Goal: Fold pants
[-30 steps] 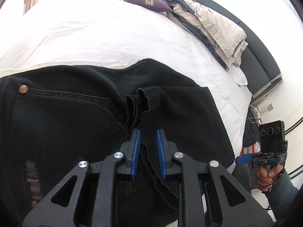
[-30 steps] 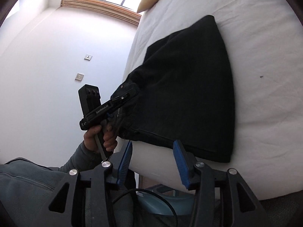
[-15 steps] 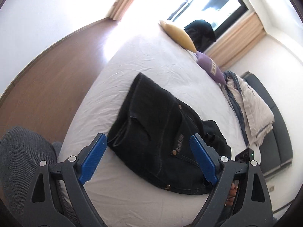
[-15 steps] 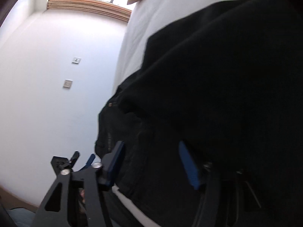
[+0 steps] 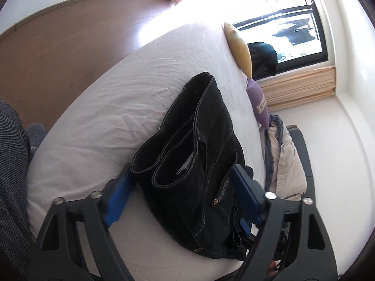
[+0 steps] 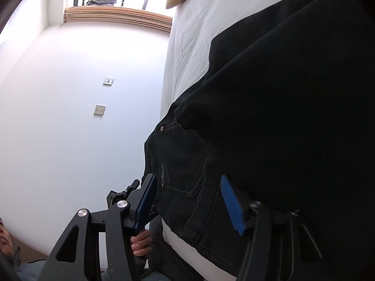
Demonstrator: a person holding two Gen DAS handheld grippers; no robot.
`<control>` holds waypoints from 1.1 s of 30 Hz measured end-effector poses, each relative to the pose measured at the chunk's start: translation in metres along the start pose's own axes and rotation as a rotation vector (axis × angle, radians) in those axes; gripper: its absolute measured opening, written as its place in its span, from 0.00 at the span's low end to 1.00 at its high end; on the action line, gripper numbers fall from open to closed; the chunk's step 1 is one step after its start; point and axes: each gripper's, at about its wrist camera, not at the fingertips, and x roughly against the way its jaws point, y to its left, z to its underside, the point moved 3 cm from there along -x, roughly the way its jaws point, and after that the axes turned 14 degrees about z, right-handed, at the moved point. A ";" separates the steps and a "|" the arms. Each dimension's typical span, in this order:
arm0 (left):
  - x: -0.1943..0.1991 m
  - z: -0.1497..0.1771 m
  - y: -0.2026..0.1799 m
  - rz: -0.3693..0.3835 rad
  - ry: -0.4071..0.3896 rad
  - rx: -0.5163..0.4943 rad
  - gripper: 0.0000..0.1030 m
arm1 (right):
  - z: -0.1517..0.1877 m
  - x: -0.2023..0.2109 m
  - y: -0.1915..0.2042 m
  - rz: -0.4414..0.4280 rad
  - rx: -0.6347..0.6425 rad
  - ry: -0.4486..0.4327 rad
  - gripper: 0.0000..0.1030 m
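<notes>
Black pants (image 5: 201,145): folded into a thick bundle, lying on the white sheet of the bed (image 5: 112,107), near the bed's near edge. Two leg openings face the left wrist camera; stitched seams, a back pocket, a small label and metal rivets show on the near side. In the right wrist view the same bundle (image 6: 269,107) fills most of the frame, its pocket side hanging over the mattress edge.

Left tool (image 5: 182,192): jaws spread apart, one blue pad on each side of the near end of the bundle. Its jaws have just been closing from a wider spread, with the pants between them. The left pad (image 5: 117,196) stands clear of the cloth; whether the right pad touches cannot be told. Released, not clamped.

Right tool (image 6: 189,201): jaws apart, with the pocket area of the pants between the blue pads. Its jaws have just been opening. The pads do not press the cloth; released.

Hand (image 6: 140,243): seen under the right tool, gripping a handle beside the bed edge.

Surroundings: yellow pillow (image 5: 239,49) at the far end of the bed; purple cushion (image 5: 257,103) beside it; pile of beige and grey clothes (image 5: 283,159) on a dark sofa to the right; window (image 5: 293,35) with a beige blind; white wall with two sockets (image 6: 99,110); brown floor (image 5: 58,46)
</notes>
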 end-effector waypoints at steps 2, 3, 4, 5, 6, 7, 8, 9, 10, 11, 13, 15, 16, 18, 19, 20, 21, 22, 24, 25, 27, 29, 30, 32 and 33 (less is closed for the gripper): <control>-0.012 0.001 0.004 -0.017 0.006 0.033 0.29 | -0.003 0.000 0.005 -0.016 0.000 0.001 0.59; -0.014 0.001 0.009 -0.002 0.004 0.056 0.28 | -0.004 -0.003 0.011 -0.020 0.006 0.005 0.59; -0.012 -0.004 0.012 0.014 0.002 0.076 0.23 | -0.006 -0.005 0.016 -0.027 0.016 0.012 0.59; -0.013 -0.006 0.014 0.026 0.002 0.091 0.21 | -0.008 -0.008 0.022 -0.034 0.029 0.020 0.59; -0.014 -0.008 0.015 0.036 0.004 0.094 0.20 | -0.011 -0.010 0.027 -0.036 0.041 0.027 0.59; -0.015 -0.009 0.014 0.038 0.004 0.088 0.19 | -0.013 -0.014 0.032 -0.033 0.051 0.034 0.59; -0.015 -0.010 0.012 0.040 0.005 0.082 0.17 | -0.017 -0.018 0.035 -0.024 0.056 0.041 0.59; -0.015 -0.010 0.010 0.047 0.005 0.078 0.16 | -0.020 -0.022 0.037 -0.012 0.057 0.045 0.59; -0.011 -0.009 0.006 0.052 0.005 0.071 0.15 | -0.024 -0.026 0.037 -0.005 0.056 0.047 0.59; -0.012 -0.011 0.003 0.050 0.007 0.060 0.14 | -0.028 -0.030 0.036 0.013 0.057 0.050 0.59; -0.010 -0.010 -0.006 0.050 0.010 0.039 0.13 | -0.034 -0.046 0.026 0.138 0.047 0.074 0.61; -0.006 -0.009 -0.018 0.048 0.012 0.008 0.13 | -0.037 -0.055 0.014 0.187 0.027 0.081 0.48; -0.006 -0.010 -0.026 0.047 0.013 -0.014 0.13 | -0.038 -0.056 0.012 0.181 0.011 0.069 0.44; -0.004 -0.010 -0.043 0.048 0.016 -0.060 0.12 | -0.037 -0.055 0.012 0.182 0.003 0.051 0.44; -0.001 -0.009 -0.053 0.049 0.019 -0.079 0.12 | -0.035 -0.054 0.012 0.185 0.020 0.041 0.44; -0.003 -0.009 -0.060 0.052 0.021 -0.094 0.12 | -0.034 -0.054 0.012 0.182 0.030 0.029 0.44; -0.001 -0.009 -0.071 0.057 0.023 -0.107 0.12 | -0.032 -0.053 0.012 0.175 0.032 0.020 0.44; 0.001 -0.009 -0.077 0.061 0.024 -0.124 0.12 | -0.032 -0.051 0.011 0.167 0.028 0.015 0.44; 0.001 -0.007 -0.093 0.058 0.029 -0.163 0.12 | -0.032 -0.046 0.011 0.145 -0.007 0.015 0.46; 0.003 -0.005 -0.102 0.058 0.032 -0.187 0.12 | -0.032 -0.042 0.013 0.129 -0.023 0.012 0.52; 0.000 -0.001 -0.125 0.049 0.042 -0.255 0.12 | -0.033 -0.028 0.016 0.107 -0.018 -0.012 0.65; -0.006 0.006 -0.153 0.052 0.057 -0.326 0.12 | -0.035 -0.021 0.019 0.098 -0.024 -0.017 0.68; -0.009 0.011 -0.168 0.056 0.070 -0.365 0.12 | -0.036 -0.016 0.017 0.088 -0.037 -0.010 0.68; -0.021 0.026 -0.199 0.064 0.105 -0.456 0.12 | -0.037 -0.002 0.013 0.067 -0.047 -0.011 0.68; -0.027 0.038 -0.216 0.070 0.130 -0.509 0.12 | -0.038 0.006 0.013 0.063 -0.041 -0.013 0.68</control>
